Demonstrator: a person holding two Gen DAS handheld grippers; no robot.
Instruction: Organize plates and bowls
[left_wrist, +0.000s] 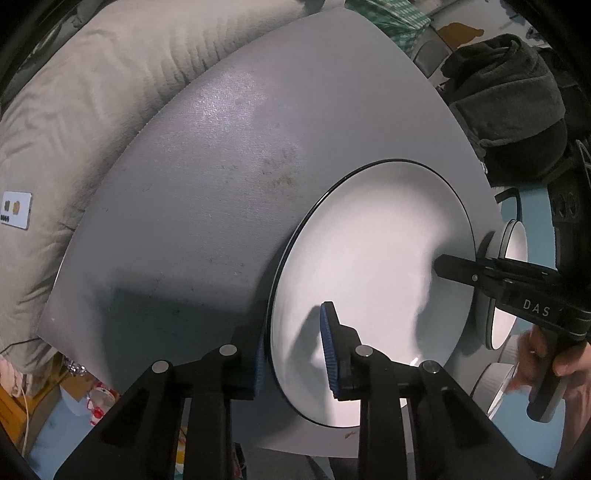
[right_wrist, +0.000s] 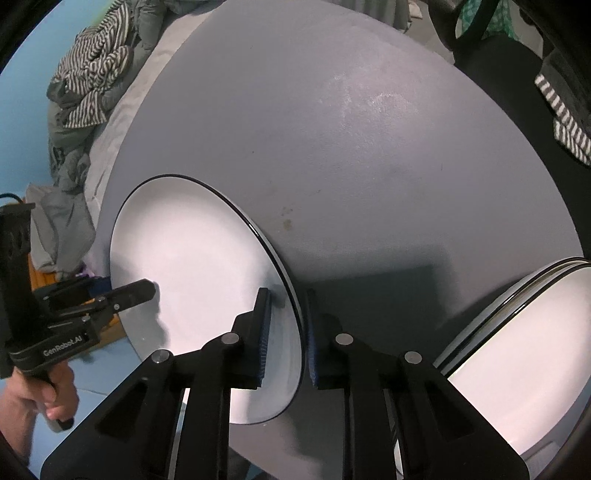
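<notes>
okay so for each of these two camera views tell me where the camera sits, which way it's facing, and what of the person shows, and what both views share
Left wrist: sits on the left gripper, looking along its fingers across the grey table; its jaws straddle the near rim of the white plate. The right gripper and the hand holding it show at right.
Right wrist: sits on the right gripper, jaws astride the same plate's opposite rim; a plate stack lies to the right. The left gripper and its hand show at left.
Shared: plate, table, both grippers.

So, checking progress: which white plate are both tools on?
The lone plate on the grey table, not the stacked plates at its right edge.
</notes>
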